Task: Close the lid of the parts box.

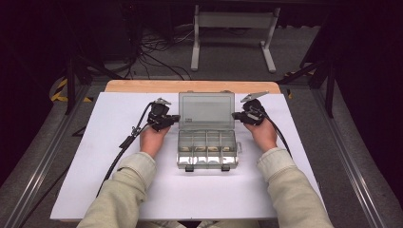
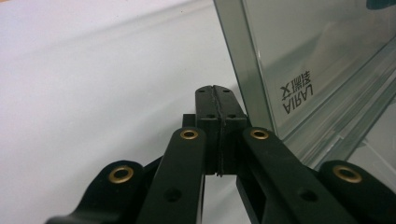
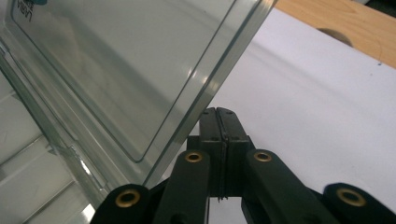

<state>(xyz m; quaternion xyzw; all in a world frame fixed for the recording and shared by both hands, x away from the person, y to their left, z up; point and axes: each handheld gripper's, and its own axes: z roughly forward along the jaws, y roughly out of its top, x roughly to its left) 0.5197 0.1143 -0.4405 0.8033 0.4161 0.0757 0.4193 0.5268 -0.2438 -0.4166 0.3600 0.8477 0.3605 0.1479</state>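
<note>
- High view: a clear box (image 1: pixel 207 148) sits at the centre of the frame on a white sheet (image 1: pixel 95 142) that covers a wooden table (image 1: pixel 142 86). Its lid (image 1: pixel 206 109) stands open, tilted up toward the top of the frame. The tray has 4 compartments in a row, each with small pale items I cannot make out.
- High view: the left gripper (image 1: pixel 174 119) lies just left of the lid's left edge, the right gripper (image 1: pixel 236 115) just right of its right edge. Whether the tips touch the lid I cannot tell here. 2 hands in pale sleeves come up from the bottom, and a cable (image 1: pixel 124 145) trails down-left.
- Left gripper view: the left gripper (image 2: pixel 215 91) is clenched, jaws pressed together with nothing between them. The lid (image 2: pixel 322 51) rises at the upper right, its edge just beside the tips.
- Right gripper view: the right gripper (image 3: pixel 218 114) is clenched too, empty. The lid (image 3: pixel 121 70) leans across the upper left, its edge just beside the tips; the table (image 3: pixel 336 23) shows at the upper right.
</note>
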